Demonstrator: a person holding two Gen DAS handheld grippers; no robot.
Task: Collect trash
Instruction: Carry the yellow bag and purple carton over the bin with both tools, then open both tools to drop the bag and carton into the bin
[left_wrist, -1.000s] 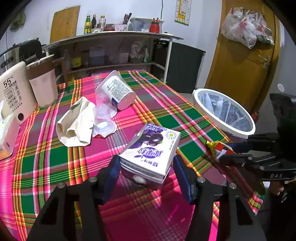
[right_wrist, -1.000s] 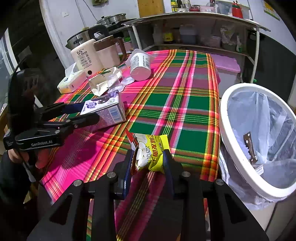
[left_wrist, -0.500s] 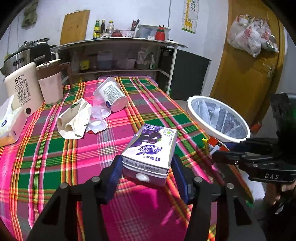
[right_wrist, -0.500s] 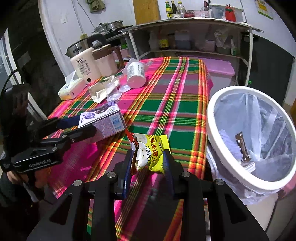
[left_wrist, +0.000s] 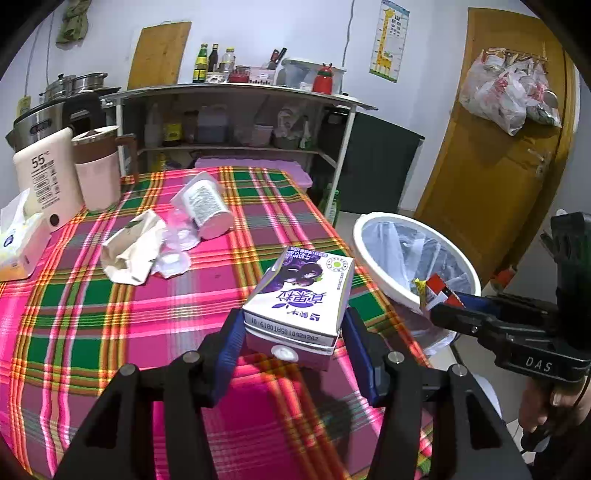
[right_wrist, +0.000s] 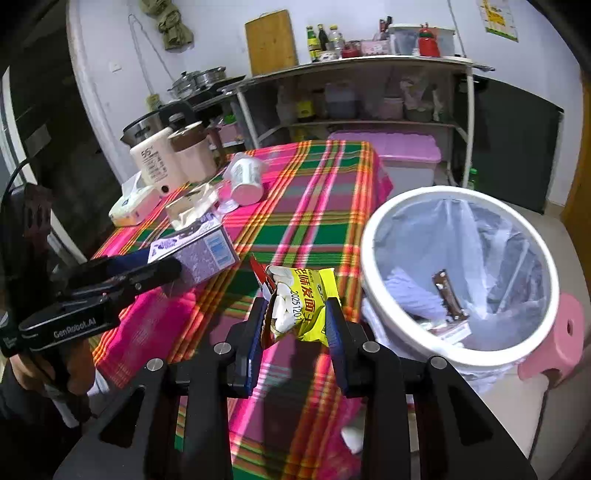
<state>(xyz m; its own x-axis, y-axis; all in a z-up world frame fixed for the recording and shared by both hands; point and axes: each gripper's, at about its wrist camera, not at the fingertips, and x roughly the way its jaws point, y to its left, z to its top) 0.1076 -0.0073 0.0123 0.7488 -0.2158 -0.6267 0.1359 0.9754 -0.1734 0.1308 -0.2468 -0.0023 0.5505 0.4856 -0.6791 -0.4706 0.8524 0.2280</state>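
Left wrist view: your left gripper (left_wrist: 293, 334) is clamped on the carton (left_wrist: 301, 295) by its two long sides, held above the worktop (left_wrist: 74, 302) near the edge by the bin (left_wrist: 373, 251). It looks like stiff card, probably empty and light, so a hard squeeze may buckle it; hold low across the narrow width as you do now. Purple Chinese print covers the top, and the end reads upside down, roughly "20260105A10819". The kettle base (left_wrist: 40, 177) shows "55". Your right gripper's body reads "DAS".

Right wrist view: your right gripper (right_wrist: 295, 321) pinches the wrapper (right_wrist: 303, 302), a thin, crinkly, slippery film, very light, held level with the bin rim (right_wrist: 369, 229) and just beside it. Grip the bunched middle, not a loose corner. It carries yellow Chinese lettering and "2025120". The left gripper (right_wrist: 162, 267) body reads "GenRobot.AI". A cup (right_wrist: 245, 179) and crumpled paper (right_wrist: 190, 208) lie on the worktop.
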